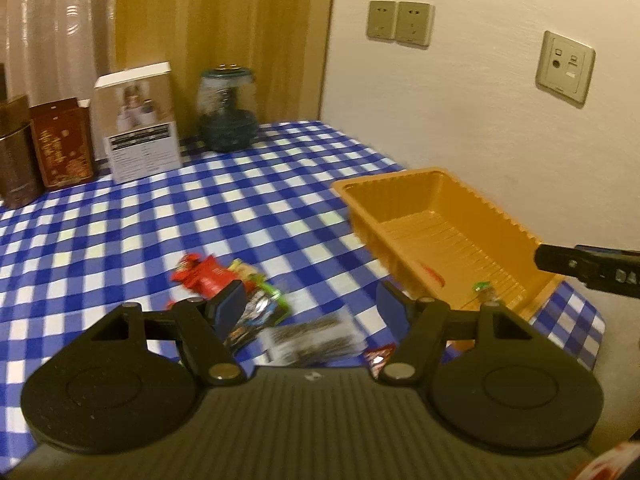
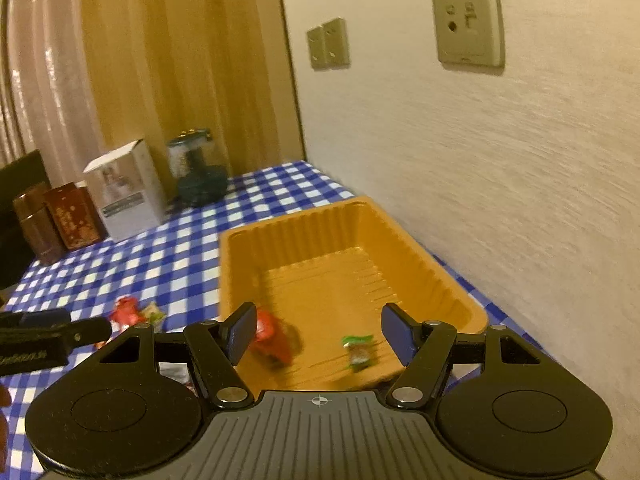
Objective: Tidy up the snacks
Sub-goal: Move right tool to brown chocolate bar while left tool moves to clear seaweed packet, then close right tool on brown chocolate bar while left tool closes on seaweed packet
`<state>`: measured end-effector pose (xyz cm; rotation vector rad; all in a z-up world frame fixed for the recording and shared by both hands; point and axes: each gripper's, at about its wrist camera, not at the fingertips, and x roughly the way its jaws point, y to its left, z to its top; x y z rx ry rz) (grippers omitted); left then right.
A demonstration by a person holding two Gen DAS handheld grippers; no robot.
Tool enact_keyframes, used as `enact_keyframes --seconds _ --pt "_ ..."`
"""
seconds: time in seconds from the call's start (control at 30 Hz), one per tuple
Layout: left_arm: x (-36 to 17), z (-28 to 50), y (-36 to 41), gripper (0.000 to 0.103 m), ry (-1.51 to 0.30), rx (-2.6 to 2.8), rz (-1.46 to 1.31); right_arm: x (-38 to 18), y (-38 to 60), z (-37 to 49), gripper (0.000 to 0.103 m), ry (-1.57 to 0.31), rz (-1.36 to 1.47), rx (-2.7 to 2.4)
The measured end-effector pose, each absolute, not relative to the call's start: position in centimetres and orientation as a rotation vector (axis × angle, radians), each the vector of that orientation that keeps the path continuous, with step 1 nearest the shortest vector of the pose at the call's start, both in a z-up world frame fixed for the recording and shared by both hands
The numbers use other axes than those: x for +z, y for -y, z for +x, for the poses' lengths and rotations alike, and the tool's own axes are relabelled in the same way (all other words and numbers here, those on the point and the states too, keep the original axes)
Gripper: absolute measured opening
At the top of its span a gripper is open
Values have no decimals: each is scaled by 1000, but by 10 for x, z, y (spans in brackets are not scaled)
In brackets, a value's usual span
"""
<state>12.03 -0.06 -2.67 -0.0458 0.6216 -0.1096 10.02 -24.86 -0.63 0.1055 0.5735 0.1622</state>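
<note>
The orange tray point(image 2: 352, 240) sits on the checked table point(image 1: 160, 216) against the wall. It holds two snacks: a red packet point(image 2: 274, 338) just inside the right tongs' point(image 2: 318, 334) left pad, and a small green-wrapped sweet point(image 2: 358, 350) between the pads but lower down. Several more snack packets point(image 1: 248, 304) lie loose on the table beneath and just ahead of the left tongs point(image 1: 310, 310), beside the tray, so most of the sorting appears to remain. Both tongs tilt downward with their jaws partly open and gripping nothing. The right tongs hover over the tray's near end, the left over the loose pile.
</note>
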Motion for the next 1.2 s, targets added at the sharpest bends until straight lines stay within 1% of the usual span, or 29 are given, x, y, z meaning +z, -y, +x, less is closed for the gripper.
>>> enact_keyframes --seconds 0.37,0.67,0.87,0.9,0.93,0.97,1.2 --pt "-40 93 -39 69 -662 -41 -20 -26 196 49 69 -601 96 306" --pt "-53 101 -55 69 -701 -100 54 -52 159 61 68 -700 79 344" --pt "-62 115 -57 69 -729 -189 120 -71 143 72 68 -726 48 302" --pt "-63 118 -58 69 -730 -203 135 -74 141 75 65 -728 42 294" --pt "-65 120 -58 69 -731 -216 152 -78 138 78 58 -733 37 288" --pt "-67 123 -59 69 -732 -230 171 -81 136 81 57 -738 35 284" --pt "-77 138 -61 69 -729 -331 242 -100 125 101 49 -738 11 222"
